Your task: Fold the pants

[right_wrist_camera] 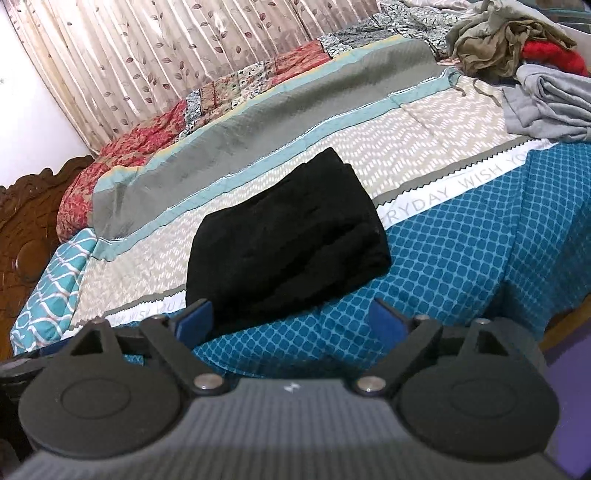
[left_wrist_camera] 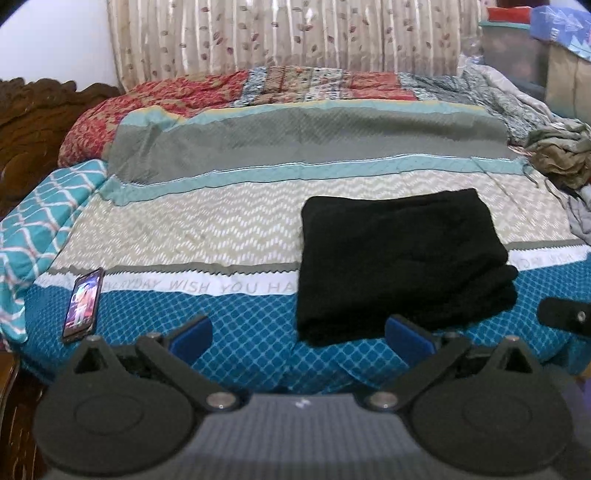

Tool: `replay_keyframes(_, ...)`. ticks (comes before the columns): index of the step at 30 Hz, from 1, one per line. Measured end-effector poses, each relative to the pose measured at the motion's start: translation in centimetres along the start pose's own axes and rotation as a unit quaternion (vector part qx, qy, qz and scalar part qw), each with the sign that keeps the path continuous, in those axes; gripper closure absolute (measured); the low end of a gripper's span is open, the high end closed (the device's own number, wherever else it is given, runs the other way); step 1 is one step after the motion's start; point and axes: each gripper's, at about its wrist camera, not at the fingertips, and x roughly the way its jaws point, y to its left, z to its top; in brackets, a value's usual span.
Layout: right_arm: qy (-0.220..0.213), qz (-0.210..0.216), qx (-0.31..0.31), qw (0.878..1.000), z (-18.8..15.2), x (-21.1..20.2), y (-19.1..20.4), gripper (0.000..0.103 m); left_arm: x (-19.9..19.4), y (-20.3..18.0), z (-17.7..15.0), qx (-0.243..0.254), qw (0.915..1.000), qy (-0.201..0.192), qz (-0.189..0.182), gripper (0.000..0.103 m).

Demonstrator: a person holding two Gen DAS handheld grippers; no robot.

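Both wide-open grippers, left gripper (left_wrist_camera: 298, 338) and right gripper (right_wrist_camera: 293, 320), hold nothing.

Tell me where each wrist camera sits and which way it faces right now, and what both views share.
Left wrist: on the left gripper, facing down across the bed; folded black pants ahead and right, phone at left. Its own blue fingers stand open, empty; part of the other gripper shows at the right edge.
Right wrist: on the right gripper, view tilted, pants ahead, clothes pile upper right. Its fingers are open, empty.
Shared: pants, bedspread, curtain, clothes pile.
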Motion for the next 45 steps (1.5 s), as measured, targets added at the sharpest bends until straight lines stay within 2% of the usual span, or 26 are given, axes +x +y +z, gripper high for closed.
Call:
replay_keyframes(11,-0.006,0.005,-0.015,1.0,-0.18,-0.19,0.55,0.01,-0.42,0.87,-0.07,0.001,0.999,-0.03,0.033,0.0)
replay_keyframes(32,0.007,0.013,-0.011,1.0,-0.4,0.06,0.89,0.009,-0.86,0.82,-0.08,0.012,0.9992,-0.037,0.008,0.0)
replay_keyframes(45,0.012,0.013,-0.007,1.0,-0.36,0.14,0.82,0.009,-0.25,0.34,-0.19,0.023,0.9996,-0.013,0.011,0.0)
